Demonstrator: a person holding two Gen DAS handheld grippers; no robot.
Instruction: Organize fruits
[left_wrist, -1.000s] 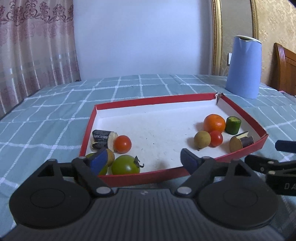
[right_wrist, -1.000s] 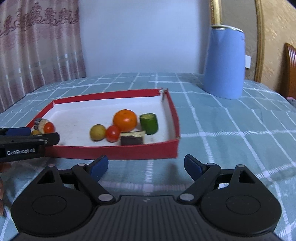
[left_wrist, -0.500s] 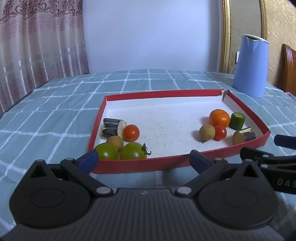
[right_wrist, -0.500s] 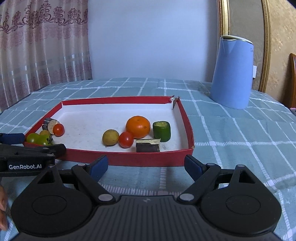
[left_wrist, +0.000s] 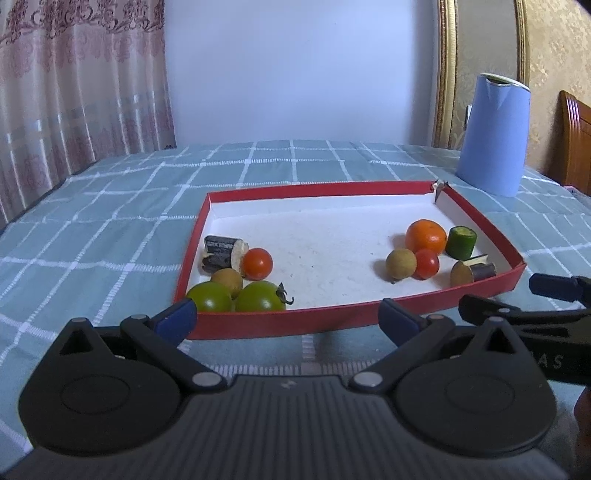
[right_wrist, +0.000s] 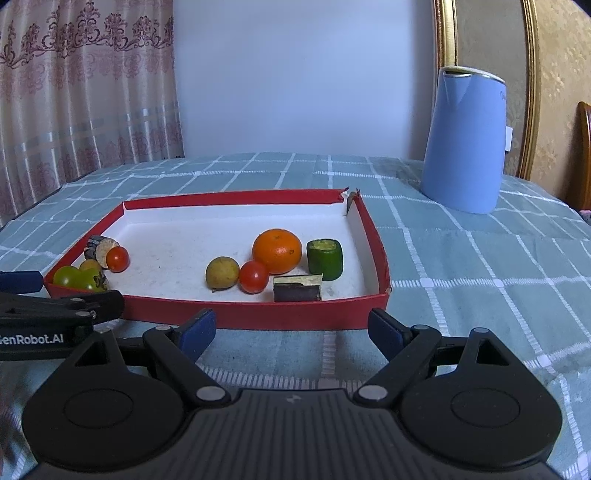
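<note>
- Just short of the red tray, your left gripper hangs over the checked cloth with its blue pads spread wide and nothing between them.
- Those jaws have just been opening to their widest, and a second ago one pad sat right against the green tomatoes; now the gripper has backed clear of the tray's near wall.
- That reads as a release: the two green tomatoes lie touching in the tray's near left corner, free of any grip.
- Packed around them in that corner you have a small tan fruit, a red tomato and a dark cut stub against the tray's left wall.
- Over by the tray's right wall sits the second cluster: the orange, a red tomato, a yellowish round fruit, a green cut piece and a dark wedge at the near wall.
- Your right gripper waits outside the tray's near wall, jaws apart, empty, unchanged over the last second.
- So everything is inside the tray in two groups, its middle bare.
- My read: sorting is well along, possibly done. If kinds must match, the red tomato and tan fruit in each group are your next candidates.
- Beyond the tray's far right corner stands the blue jug, well apart, no obstacle.
</note>
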